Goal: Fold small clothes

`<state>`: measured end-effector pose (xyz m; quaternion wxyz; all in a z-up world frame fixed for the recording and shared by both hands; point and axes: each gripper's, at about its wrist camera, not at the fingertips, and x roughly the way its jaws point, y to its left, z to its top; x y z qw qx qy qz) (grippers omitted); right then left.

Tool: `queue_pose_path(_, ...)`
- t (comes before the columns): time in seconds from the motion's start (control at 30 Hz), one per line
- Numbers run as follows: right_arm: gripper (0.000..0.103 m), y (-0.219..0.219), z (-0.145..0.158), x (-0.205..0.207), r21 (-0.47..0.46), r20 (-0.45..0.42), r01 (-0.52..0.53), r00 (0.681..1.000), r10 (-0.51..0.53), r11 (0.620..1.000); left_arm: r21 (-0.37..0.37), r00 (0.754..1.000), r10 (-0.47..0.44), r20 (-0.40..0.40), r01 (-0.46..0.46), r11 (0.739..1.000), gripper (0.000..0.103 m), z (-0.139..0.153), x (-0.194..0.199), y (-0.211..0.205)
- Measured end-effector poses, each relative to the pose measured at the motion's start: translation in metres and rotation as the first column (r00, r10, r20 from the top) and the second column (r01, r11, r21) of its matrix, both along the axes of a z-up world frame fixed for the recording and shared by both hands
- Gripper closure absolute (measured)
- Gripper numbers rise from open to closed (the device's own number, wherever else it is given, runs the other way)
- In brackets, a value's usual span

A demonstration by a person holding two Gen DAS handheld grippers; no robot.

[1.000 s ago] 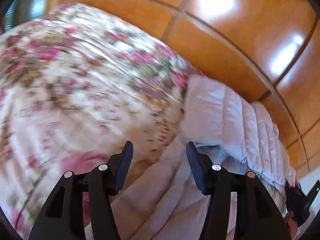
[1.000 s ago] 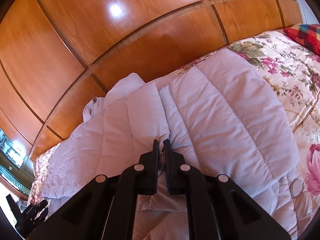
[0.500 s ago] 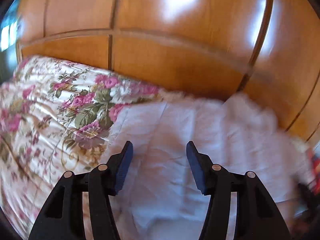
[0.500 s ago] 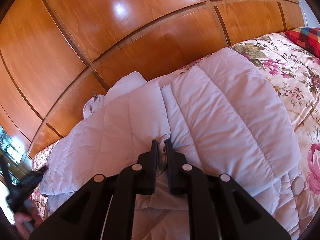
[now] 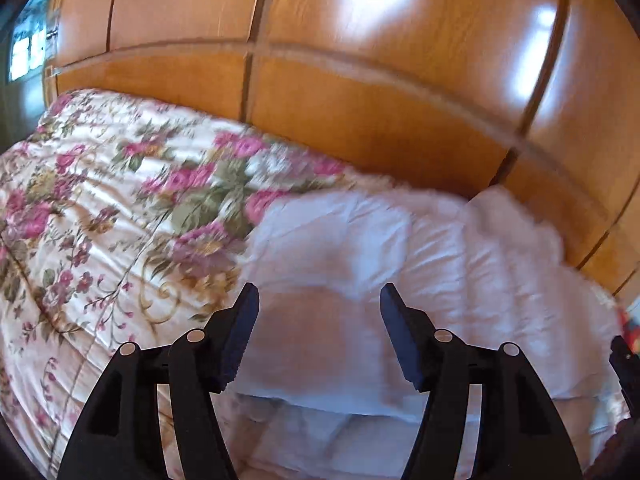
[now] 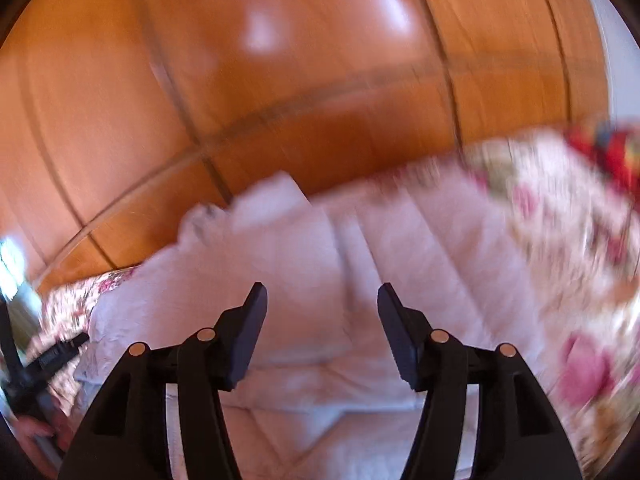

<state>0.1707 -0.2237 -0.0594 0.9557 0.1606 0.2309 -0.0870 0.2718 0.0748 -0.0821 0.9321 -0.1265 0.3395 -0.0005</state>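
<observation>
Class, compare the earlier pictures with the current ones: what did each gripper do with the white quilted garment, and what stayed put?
The right gripper let go of the white quilted garment; its jaws are opening, empty. The left gripper, also empty, is opening wider. The garment stays folded on the floral bedspread.

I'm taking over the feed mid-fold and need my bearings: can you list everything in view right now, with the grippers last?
Quilted garment: one, white, padded, lying partly folded on the bed near the wooden panels.
Floral bedspread: one, cream with pink flowers and green leaves, under and around the garment.
Wooden panels: several, glossy orange-brown, behind the bed.
Multicoloured fabric: one, red checked, blurred, at the bed's far right.
Window: one, bright, far left edge.
Left gripper: one, black; jaws opening, nothing between them, above the garment.
Right gripper: one, black; jaws opening, nothing pinched, above the garment.
Hand: one, holding the left gripper, at the lower left of the right wrist view.
</observation>
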Motion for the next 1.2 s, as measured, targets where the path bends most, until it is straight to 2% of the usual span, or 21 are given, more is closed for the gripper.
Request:
queue_pose_path(0.03,0.047,0.007,0.006,0.007,-0.030,-0.001,-0.031,1.000,0.031,0.999,0.006,1.000,-0.019,0.017,0.019,1.000,0.040,0.006,0.001,-0.006)
queue_pose_path(0.07,0.050,0.014,0.010,0.017,-0.056,-0.017,-0.063,0.998,0.062,0.996,0.024,0.999,-0.042,0.027,0.042,0.999,0.033,0.011,0.004,-0.014)
queue_pose_path(0.13,0.056,0.027,0.009,0.044,-0.119,-0.095,-0.112,0.990,0.101,0.987,0.088,0.995,-0.101,0.023,0.099,0.991,0.033,0.016,0.014,-0.036)
queue_pose_path(0.23,0.057,0.031,-0.002,0.077,-0.150,-0.170,-0.147,0.978,0.121,0.978,0.179,0.989,-0.141,-0.053,0.148,0.973,0.032,0.005,0.037,-0.060)
queue_pose_path(0.3,0.057,0.021,-0.018,0.087,-0.159,-0.237,-0.099,0.970,0.059,0.982,0.207,0.985,-0.140,-0.100,0.158,0.965,0.026,-0.010,0.052,-0.064)
queue_pose_path(0.37,0.057,0.006,-0.038,0.087,-0.127,-0.265,-0.060,0.964,0.024,0.990,0.183,0.985,-0.142,-0.098,0.158,0.970,0.019,-0.021,0.058,-0.057)
queue_pose_path(0.43,0.057,-0.008,-0.053,0.080,-0.040,-0.224,-0.052,0.974,0.042,0.998,0.119,0.983,-0.166,-0.072,0.174,0.977,0.018,-0.031,0.057,-0.049)
queue_pose_path(0.47,0.057,-0.010,-0.053,0.079,-0.031,-0.215,-0.051,0.976,0.043,0.998,0.109,0.983,-0.172,-0.068,0.179,0.978,0.018,-0.034,0.057,-0.049)
queue_pose_path(0.8,0.057,-0.009,-0.057,0.084,-0.055,-0.224,-0.046,0.974,0.032,0.997,0.094,0.979,-0.181,-0.090,0.189,0.977,0.017,-0.043,0.067,-0.051)
queue_pose_path(1.03,0.054,-0.003,-0.049,0.082,-0.089,-0.255,-0.047,0.967,0.023,0.995,0.133,0.980,-0.175,-0.099,0.187,0.973,0.015,-0.031,0.061,-0.054)
queue_pose_path(1.1,0.042,-0.003,-0.039,0.076,-0.105,-0.280,-0.033,0.960,0.002,0.994,0.116,0.976,-0.187,-0.113,0.200,0.973,0.014,-0.018,0.049,-0.050)
queue_pose_path(1.13,0.032,-0.003,-0.031,0.069,-0.102,-0.272,-0.030,0.962,0.002,0.994,0.093,0.973,-0.199,-0.116,0.210,0.973,0.014,-0.011,0.040,-0.046)
queue_pose_path(1.2,0.033,0.000,-0.013,0.048,-0.108,-0.243,-0.042,0.970,0.015,0.993,0.058,0.976,-0.201,-0.088,0.206,0.977,0.014,0.002,0.021,-0.035)
